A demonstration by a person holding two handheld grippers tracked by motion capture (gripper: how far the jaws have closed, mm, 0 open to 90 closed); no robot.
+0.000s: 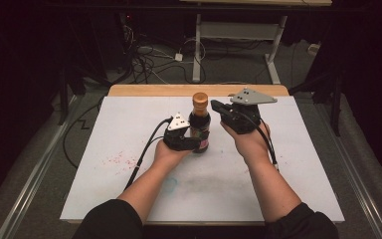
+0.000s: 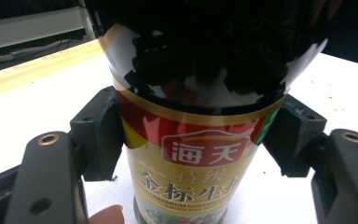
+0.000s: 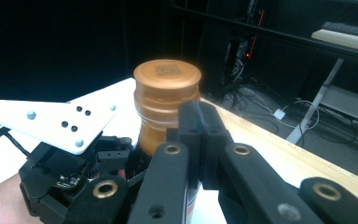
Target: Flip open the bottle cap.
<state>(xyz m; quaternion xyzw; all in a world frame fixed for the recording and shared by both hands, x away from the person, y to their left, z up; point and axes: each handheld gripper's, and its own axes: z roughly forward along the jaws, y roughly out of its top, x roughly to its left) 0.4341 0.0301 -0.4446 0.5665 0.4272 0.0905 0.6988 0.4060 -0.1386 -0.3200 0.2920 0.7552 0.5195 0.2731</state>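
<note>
Presently, the white table top [image 1: 129, 129] carries a scatter of red specks [image 1: 119, 160] at its left and a faint bluish stain [image 1: 169, 185] near the front edge; a bare wooden strip [image 1: 144, 90] runs along the far edge. Beyond the table, loose cables [image 1: 149, 59] lie on the floor beside the white frame of a second desk [image 1: 197, 45].

The soy sauce bottle [image 1: 200, 124] stands upright at the centre of the table top, between the two grippers. Its copper-coloured cap [image 3: 167, 74] is on.

The left gripper [image 1: 193, 142] lies low and level, approaching from the left, with its grey plate on top. Its pads [image 2: 100, 135] press on both sides of the red and gold label [image 2: 193, 163], so it is clamped on the bottle's lower body. The left hand [image 1: 166, 154] cups it from below, forearm angled in from the bottom.

The right gripper [image 1: 214, 105] is held higher, pointing left toward the bottle neck, just beside it. Its pads [image 3: 200, 135] meet with nothing between them. The right hand [image 1: 251, 142] supports it from underneath.
</note>
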